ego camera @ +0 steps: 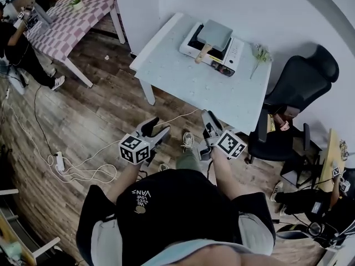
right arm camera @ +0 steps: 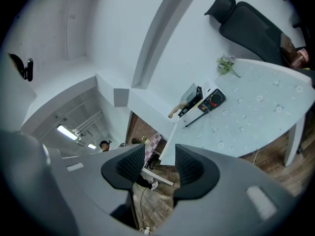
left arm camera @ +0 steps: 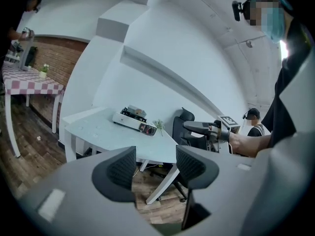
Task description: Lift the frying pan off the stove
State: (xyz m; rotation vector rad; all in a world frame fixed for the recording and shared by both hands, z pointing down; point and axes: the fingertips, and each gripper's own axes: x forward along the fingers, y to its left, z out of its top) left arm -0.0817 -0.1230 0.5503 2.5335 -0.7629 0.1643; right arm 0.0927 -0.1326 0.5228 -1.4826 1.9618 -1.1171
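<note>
The frying pan (ego camera: 215,33) sits on the stove (ego camera: 237,53), on the far side of the white table (ego camera: 183,85). Its wooden handle (ego camera: 202,54) points to about 7 o'clock. Both tools are on the near side of the table, well apart from the pan. The left gripper (ego camera: 157,127) has its jaws wide apart with nothing in them, and the pan is at 1 o'clock from it. The right gripper (ego camera: 209,121) is let go and empty too, and the pan is at 12 o'clock from it.

Grey frying pan (ego camera: 215,33), white stove (ego camera: 236,50), pale speckled table (ego camera: 188,85), pink-checked tablecloth (ego camera: 69,24), black chair (ego camera: 302,76).
</note>
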